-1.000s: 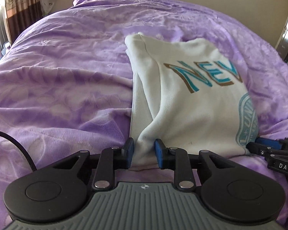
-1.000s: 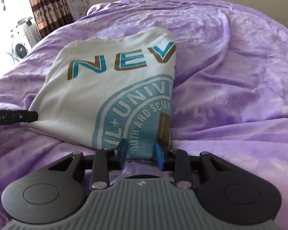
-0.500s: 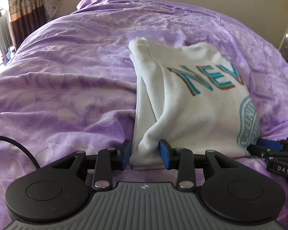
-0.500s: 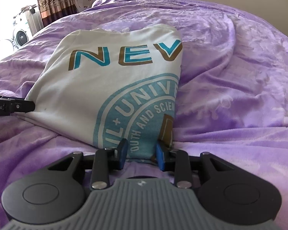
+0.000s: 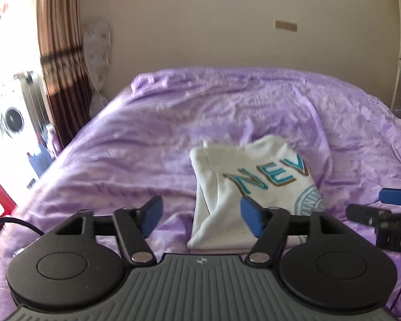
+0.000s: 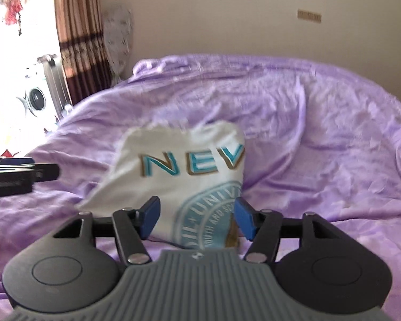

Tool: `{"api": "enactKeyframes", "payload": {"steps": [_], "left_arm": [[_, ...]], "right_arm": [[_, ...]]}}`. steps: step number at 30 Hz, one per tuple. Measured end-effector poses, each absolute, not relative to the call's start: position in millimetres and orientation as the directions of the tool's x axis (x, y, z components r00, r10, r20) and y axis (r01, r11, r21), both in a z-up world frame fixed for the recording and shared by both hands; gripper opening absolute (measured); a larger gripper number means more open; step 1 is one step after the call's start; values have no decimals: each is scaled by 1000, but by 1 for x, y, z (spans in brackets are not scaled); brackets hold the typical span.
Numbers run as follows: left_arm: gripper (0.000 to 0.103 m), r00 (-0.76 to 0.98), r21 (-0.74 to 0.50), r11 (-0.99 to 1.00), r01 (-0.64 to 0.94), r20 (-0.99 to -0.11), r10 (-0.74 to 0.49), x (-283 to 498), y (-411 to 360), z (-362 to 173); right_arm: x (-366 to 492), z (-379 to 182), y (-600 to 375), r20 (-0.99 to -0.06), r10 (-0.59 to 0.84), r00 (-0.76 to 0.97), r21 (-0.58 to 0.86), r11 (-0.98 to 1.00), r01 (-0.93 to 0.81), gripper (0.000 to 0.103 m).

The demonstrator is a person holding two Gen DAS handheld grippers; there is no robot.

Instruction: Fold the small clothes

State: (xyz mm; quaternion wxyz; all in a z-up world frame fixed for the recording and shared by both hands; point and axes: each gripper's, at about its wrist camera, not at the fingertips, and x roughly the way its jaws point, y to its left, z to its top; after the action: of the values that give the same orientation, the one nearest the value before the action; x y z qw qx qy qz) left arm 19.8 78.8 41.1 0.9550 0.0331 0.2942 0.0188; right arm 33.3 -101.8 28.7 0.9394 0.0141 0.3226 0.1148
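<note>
In the left wrist view, the left tool [image 5: 200, 215] is seen at the bottom of the frame with its jaws opening wide. Half a second earlier the near hem of the folded T-shirt [image 5: 254, 187] was pinched between them; now no cloth is pressed, and the garment lies beyond the pads. The same release is shown by the right tool [image 6: 196, 220], whose jaws are also opening, with the shirt below and behind them, ungripped. Both tools have been raised, so more of the room is shown. The fold is judged complete and set down.

The T-shirt rests at centre frame on the purple bed [image 5: 147, 160]. The layered left edge of the fold is shown only in the left view; the round printed seal is shown more fully in the right view.
</note>
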Motion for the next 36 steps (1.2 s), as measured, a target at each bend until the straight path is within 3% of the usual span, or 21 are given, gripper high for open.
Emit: {"api": "enactKeyframes", "payload": {"steps": [4, 11, 22, 36], "left_arm": [[86, 828, 111, 994, -18, -556, 77, 5, 69, 43], [88, 760, 92, 995, -38, -644, 89, -1, 69, 18], [88, 668, 98, 995, -10, -739, 80, 6, 63, -14], [88, 640, 112, 994, 10, -764, 80, 9, 58, -20]], "right_arm": [[2, 40, -91, -576, 223, 787, 88, 973, -212, 74], [-23, 32, -87, -577, 209, 790, 84, 977, -198, 81], [-17, -1, -77, -658, 196, 727, 62, 976, -207, 81], [-9, -15, -73, -716, 184, 674, 51, 976, -214, 81]]}}
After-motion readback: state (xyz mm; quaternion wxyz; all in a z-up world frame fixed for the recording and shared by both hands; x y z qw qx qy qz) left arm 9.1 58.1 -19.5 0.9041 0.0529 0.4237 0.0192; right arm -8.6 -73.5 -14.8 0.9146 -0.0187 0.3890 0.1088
